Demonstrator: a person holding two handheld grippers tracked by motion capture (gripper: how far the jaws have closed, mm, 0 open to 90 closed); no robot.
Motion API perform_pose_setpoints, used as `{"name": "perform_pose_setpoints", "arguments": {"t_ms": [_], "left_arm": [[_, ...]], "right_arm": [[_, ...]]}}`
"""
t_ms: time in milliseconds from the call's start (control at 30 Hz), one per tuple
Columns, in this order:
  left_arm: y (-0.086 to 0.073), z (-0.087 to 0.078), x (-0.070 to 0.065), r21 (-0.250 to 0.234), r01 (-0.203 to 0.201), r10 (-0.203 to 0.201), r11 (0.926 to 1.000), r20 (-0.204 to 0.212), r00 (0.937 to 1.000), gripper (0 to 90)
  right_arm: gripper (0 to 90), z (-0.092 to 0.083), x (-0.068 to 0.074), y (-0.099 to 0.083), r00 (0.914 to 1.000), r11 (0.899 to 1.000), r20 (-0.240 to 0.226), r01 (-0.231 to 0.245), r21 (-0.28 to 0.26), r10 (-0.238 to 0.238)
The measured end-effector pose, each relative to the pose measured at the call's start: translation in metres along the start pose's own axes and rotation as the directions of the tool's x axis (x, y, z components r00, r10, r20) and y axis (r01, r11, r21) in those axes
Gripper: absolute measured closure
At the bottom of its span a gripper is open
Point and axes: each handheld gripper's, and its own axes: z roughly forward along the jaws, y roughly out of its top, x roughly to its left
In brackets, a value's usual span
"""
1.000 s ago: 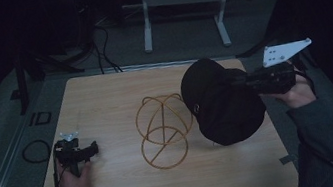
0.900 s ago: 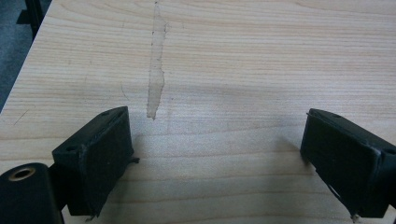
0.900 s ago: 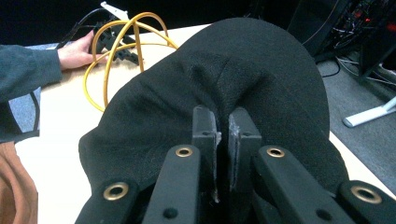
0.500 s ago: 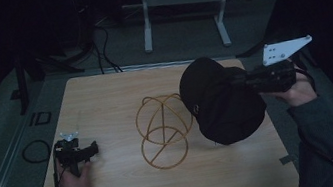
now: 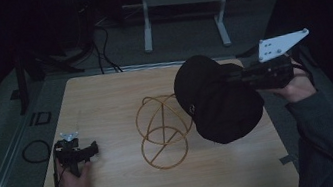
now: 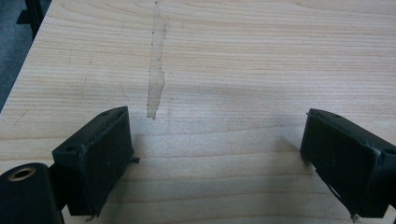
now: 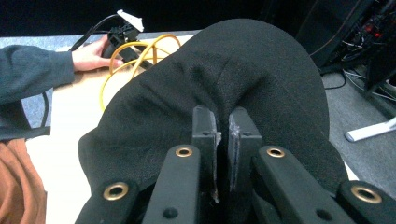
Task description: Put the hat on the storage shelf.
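Note:
A black fabric hat (image 5: 217, 99) hangs in the air over the table's right side, pinched at its edge by my right gripper (image 5: 238, 78), which is shut on it. In the right gripper view the hat (image 7: 219, 88) bulges up around the closed jaws of that gripper (image 7: 223, 133). A yellow wire stand (image 5: 162, 129) made of looped rings sits at the table's middle, just left of the hat and partly hidden behind it; its loops (image 7: 133, 53) show past the hat. My left gripper (image 5: 79, 153) rests open on the wood at the front left, and between its pads (image 6: 100, 154) lies bare table.
The wooden table (image 5: 104, 98) has a pale streak (image 6: 156, 79) on its surface ahead of the left gripper. A black cable loop (image 5: 36, 150) lies off the table's left edge. A grey metal frame (image 5: 180, 0) stands on the floor beyond the far edge.
The right gripper has carried the hat slightly left and up, so it overlaps the wire stand a little more. The left gripper has stayed put.

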Motion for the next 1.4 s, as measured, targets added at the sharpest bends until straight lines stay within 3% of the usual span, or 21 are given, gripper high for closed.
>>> {"name": "perform_pose_setpoints", "arguments": {"t_ms": [700, 1133, 1400], "left_arm": [[0.000, 0.000, 0.000, 0.000, 0.001, -0.001, 1.0000, 0.000, 1.0000, 8.7], [0.000, 0.000, 0.000, 0.000, 0.000, 0.000, 1.0000, 0.000, 1.0000, 8.7], [0.000, 0.000, 0.000, 0.000, 0.000, 0.000, 1.0000, 0.000, 1.0000, 8.7]], "right_arm": [[83.4, 0.022, 0.008, 0.037, 0.9972, 0.998, -0.038, 0.063, -0.005, -0.064], [83.4, 0.007, 0.009, 0.040, 0.9966, 0.997, -0.038, 0.072, -0.029, -0.073], [83.4, 0.016, 0.013, 0.051, 0.9942, 0.996, -0.059, 0.088, -0.033, -0.090]]}}
